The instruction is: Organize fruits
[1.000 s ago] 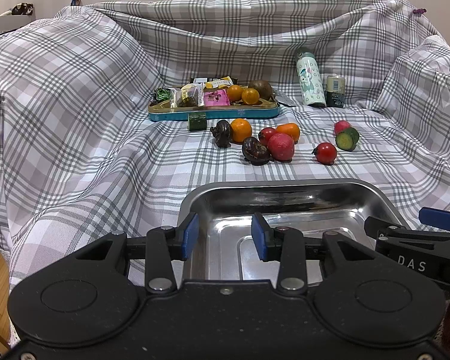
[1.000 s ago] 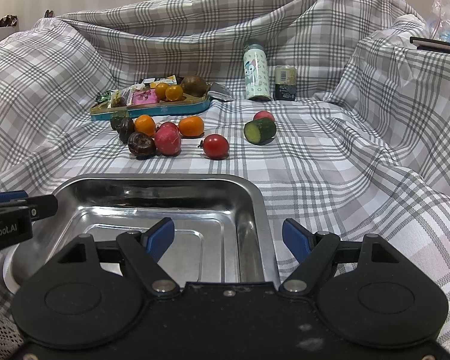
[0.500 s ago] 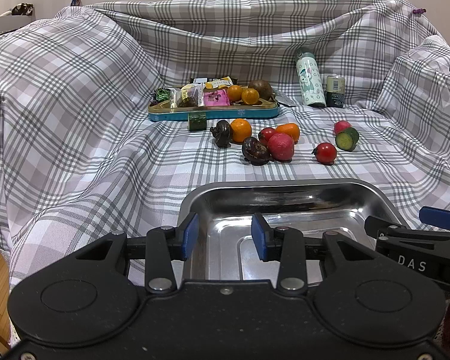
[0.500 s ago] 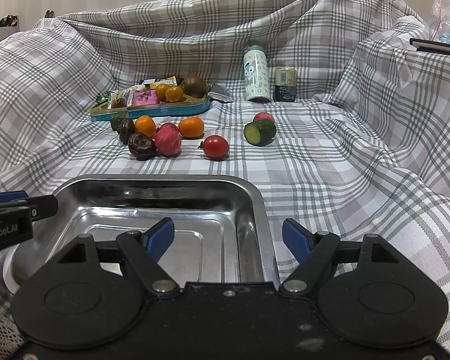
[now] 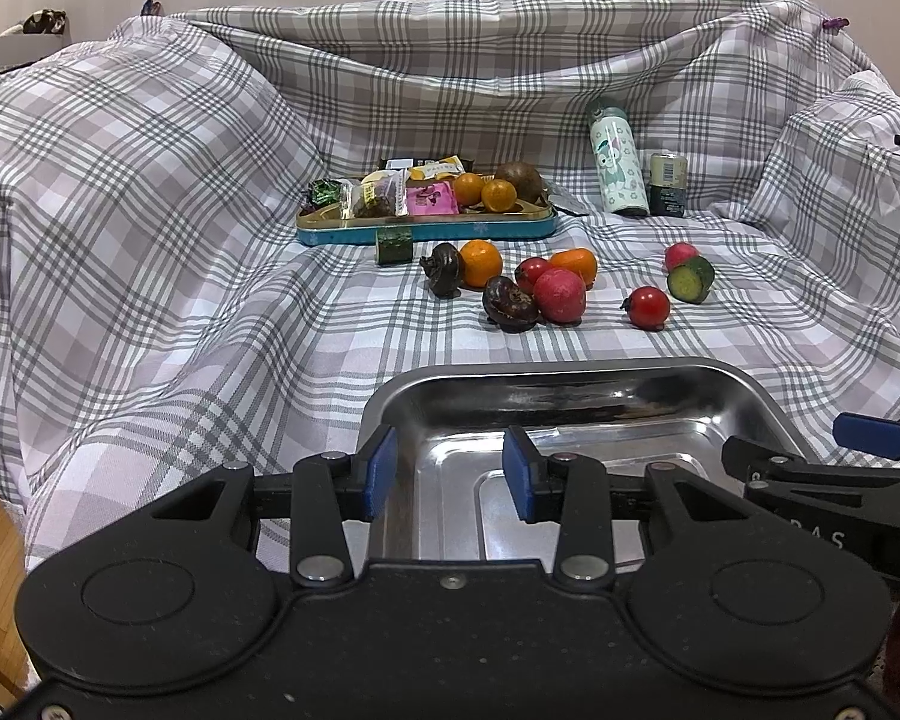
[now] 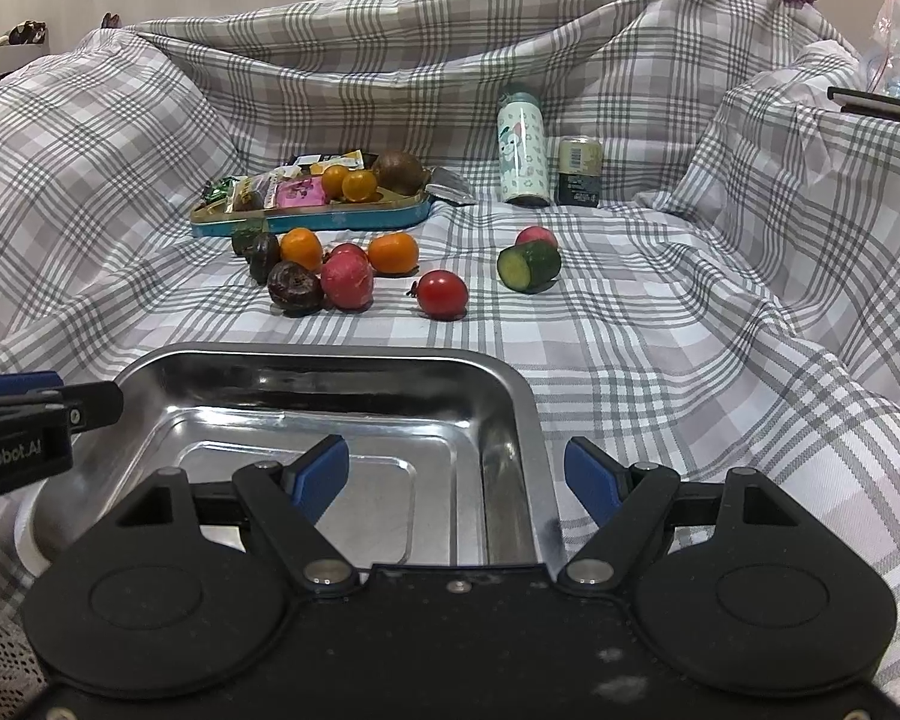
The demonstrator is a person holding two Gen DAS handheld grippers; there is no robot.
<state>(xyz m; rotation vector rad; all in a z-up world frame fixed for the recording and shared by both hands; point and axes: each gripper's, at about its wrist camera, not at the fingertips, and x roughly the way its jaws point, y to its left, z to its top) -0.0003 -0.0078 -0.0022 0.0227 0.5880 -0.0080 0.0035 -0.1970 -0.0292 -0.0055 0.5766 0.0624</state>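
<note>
Hovering tools: you hold both over the near edge of the steel tray (image 5: pixel 570 396), which sits low in the frame, probably so either can reach out and drop back into it.
Left tool (image 5: pixel 450 477): released and holding nothing, jaws parted above the tray's left rim.
Right tool (image 6: pixel 459 474): released too, spread wider, straddling the tray's right rim.
Tray: bare inside, so by my reading no fruit has been sorted yet.
Fruit cluster: at mid-frame on the checked cloth (image 5: pixel 150 240) lie two oranges, a pink-red fruit (image 5: pixel 559 295) and a dark round fruit (image 5: pixel 510 312), packed touching, so a clean pinch there looks awkward.
Loners: the red tomato (image 6: pixel 443 294) and the cut cucumber (image 6: pixel 528 265) lie apart to the right, with open cloth around them.
Likely first pick: the tomato, closest to your right tool and free on all sides.
Background: a blue snack tin (image 5: pixel 426 225), a bottle (image 5: pixel 617 162) and a small can (image 5: pixel 668 185) stand higher in the frame, beyond the fruit.
</note>
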